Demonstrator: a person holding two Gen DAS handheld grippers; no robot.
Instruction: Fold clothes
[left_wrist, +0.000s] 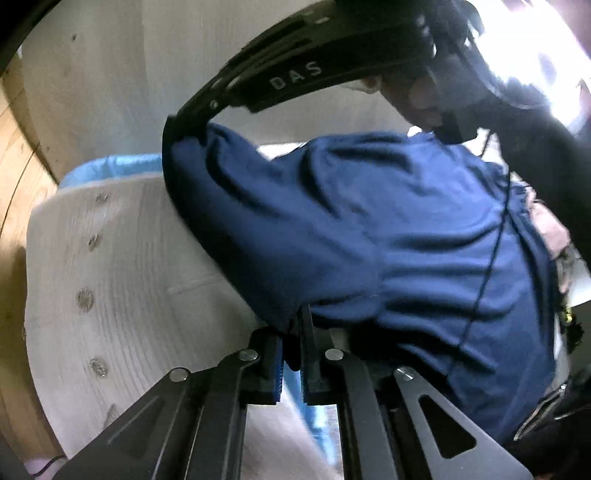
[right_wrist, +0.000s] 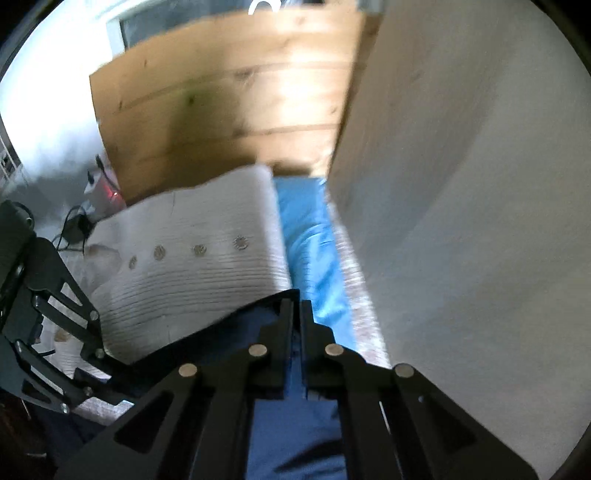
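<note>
The blue shirt (left_wrist: 369, 236) hangs in the air, stretched between the left claw (left_wrist: 295, 321) and the right claw (right_wrist: 295, 314), each pressed together on a pinch of its edge; it looks soft, light and limp, so it is best held at corners or hems. The left view shows the whole draped cloth and the person behind it, while the right view shows only a strip of it above a white cushion (right_wrist: 199, 266).

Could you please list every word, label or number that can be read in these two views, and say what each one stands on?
"DAS": pale letters on the black arm of the right gripper, seen in the left wrist view above the navy garment.
No other lettering shows in either view, which are partly blurred.
</note>
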